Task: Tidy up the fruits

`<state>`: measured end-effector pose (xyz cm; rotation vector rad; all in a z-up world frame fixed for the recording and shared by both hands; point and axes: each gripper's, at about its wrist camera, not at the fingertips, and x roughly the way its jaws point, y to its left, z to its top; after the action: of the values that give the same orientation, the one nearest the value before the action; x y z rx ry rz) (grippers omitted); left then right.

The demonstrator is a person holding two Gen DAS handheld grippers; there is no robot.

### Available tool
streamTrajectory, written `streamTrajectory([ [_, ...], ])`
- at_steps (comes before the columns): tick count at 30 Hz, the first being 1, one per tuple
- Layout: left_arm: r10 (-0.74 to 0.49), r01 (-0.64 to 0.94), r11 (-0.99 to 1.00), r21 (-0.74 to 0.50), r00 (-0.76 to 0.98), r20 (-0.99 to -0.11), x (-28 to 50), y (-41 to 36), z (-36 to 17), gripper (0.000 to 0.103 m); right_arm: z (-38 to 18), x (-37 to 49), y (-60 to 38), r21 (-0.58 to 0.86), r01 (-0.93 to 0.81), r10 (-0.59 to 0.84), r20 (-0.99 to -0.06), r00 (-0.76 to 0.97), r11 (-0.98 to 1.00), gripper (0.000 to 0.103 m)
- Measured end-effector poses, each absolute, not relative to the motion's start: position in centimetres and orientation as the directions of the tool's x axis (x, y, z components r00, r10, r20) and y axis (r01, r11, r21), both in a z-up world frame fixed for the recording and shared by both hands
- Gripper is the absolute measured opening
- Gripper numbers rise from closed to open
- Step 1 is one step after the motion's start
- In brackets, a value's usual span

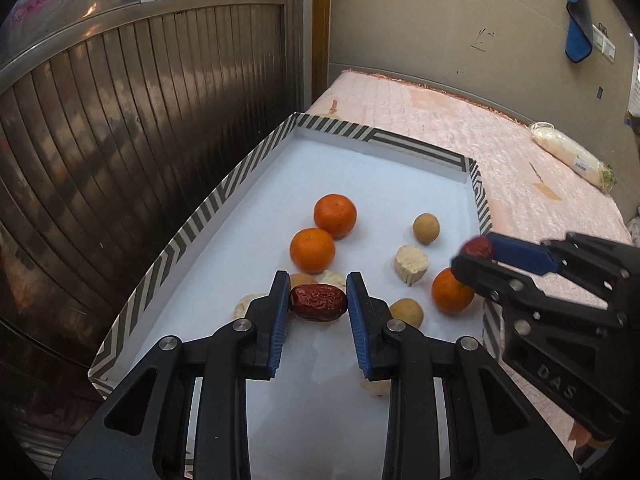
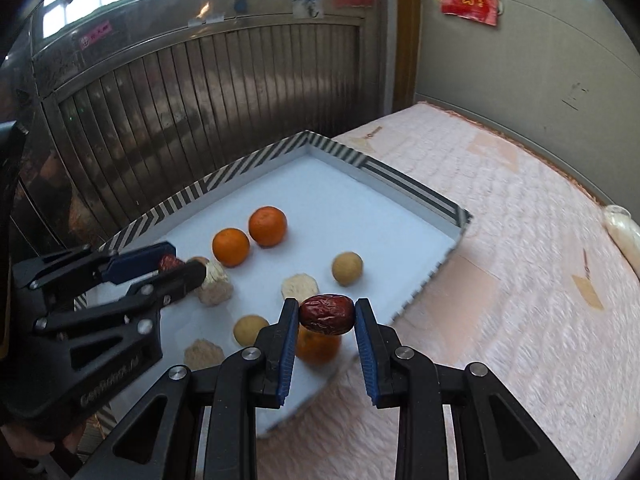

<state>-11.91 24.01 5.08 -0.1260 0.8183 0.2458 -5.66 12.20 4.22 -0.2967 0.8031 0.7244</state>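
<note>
A white tray with a striped rim (image 1: 208,208) (image 2: 404,176) lies on a pink mattress. My left gripper (image 1: 318,300) is shut on a red date (image 1: 318,302) above the tray's near part; it also shows in the right wrist view (image 2: 176,266). My right gripper (image 2: 326,314) is shut on another red date (image 2: 327,314) over the tray's right edge; it also shows in the left wrist view (image 1: 474,252). In the tray lie three oranges (image 1: 335,216) (image 1: 312,250) (image 1: 450,292), two tan longans (image 1: 426,228) (image 1: 406,312) and several pale cut pieces (image 1: 410,264).
A ribbed metal door (image 1: 140,140) stands just left of the tray. The pink mattress (image 1: 520,168) stretches right and back to the wall. A wrapped white vegetable (image 1: 572,156) lies at the mattress's far right. A blue cloth (image 1: 578,24) hangs on the wall.
</note>
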Motion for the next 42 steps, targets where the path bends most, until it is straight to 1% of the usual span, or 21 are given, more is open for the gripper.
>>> streamTrajectory([
  [14, 0.154, -0.25, 0.968, -0.016, 0.643, -0.75, -11.9, 24.1, 4.4, 0.028, 2.5, -3.1, 17.9, 0.038, -0.754, 0.504, -0.766, 0.399, 0.655, 0.027],
  [21, 0.148, -0.252, 0.967, -0.025, 0.642, -0.752, -11.9, 24.5, 4.5, 0.028, 1.4, -1.9, 19.4, 0.077, -0.764, 0.519, -0.777, 0.357, 0.64, 0.027],
  [22, 0.146, -0.252, 0.967, -0.027, 0.642, -0.752, -11.8, 24.5, 4.5, 0.028, 1.3, -1.9, 19.5, 0.081, -0.762, 0.519, -0.778, 0.354, 0.642, 0.028],
  [24, 0.143, -0.252, 0.967, -0.031, 0.643, -0.752, -11.8, 24.5, 4.5, 0.028, 1.1, -1.6, 19.4, 0.096, -0.753, 0.519, -0.779, 0.351, 0.652, 0.035],
  [31, 0.146, -0.258, 0.966, -0.033, 0.641, -0.754, -11.7, 24.3, 4.5, 0.029, 2.4, -2.4, 18.1, 0.065, -0.735, 0.515, -0.755, 0.406, 0.675, 0.037],
  [33, 0.149, -0.262, 0.964, -0.032, 0.64, -0.753, -11.7, 24.1, 4.6, 0.041, 2.9, -2.9, 17.2, 0.065, -0.718, 0.515, -0.741, 0.43, 0.693, 0.037],
  [34, 0.15, -0.263, 0.964, -0.033, 0.645, -0.749, -11.7, 24.1, 4.7, 0.056, 3.2, -3.1, 16.6, 0.066, -0.71, 0.516, -0.734, 0.442, 0.701, 0.037],
  [35, 0.152, -0.265, 0.963, -0.036, 0.653, -0.742, -11.8, 23.9, 4.8, 0.067, 3.6, -3.3, 16.0, 0.068, -0.7, 0.516, -0.726, 0.454, 0.711, 0.037],
  [38, 0.17, -0.279, 0.96, -0.033, 0.669, -0.724, -12.0, 23.4, 5.2, 0.067, 4.5, -4.3, 13.8, 0.066, -0.66, 0.508, -0.697, 0.506, 0.749, 0.038],
  [40, 0.177, -0.284, 0.958, -0.028, 0.669, -0.722, -11.9, 23.1, 5.4, 0.067, 5.1, -5.2, 12.2, 0.071, -0.624, 0.499, -0.673, 0.546, 0.778, 0.043],
  [41, 0.176, -0.286, 0.958, -0.032, 0.67, -0.721, -11.9, 22.9, 5.4, 0.067, 5.2, -5.6, 11.6, 0.07, -0.608, 0.491, -0.665, 0.563, 0.791, 0.048],
  [42, 0.175, -0.288, 0.957, -0.036, 0.673, -0.718, -12.0, 22.7, 5.5, 0.067, 5.4, -6.0, 10.8, 0.068, -0.587, 0.481, -0.652, 0.586, 0.807, 0.048],
])
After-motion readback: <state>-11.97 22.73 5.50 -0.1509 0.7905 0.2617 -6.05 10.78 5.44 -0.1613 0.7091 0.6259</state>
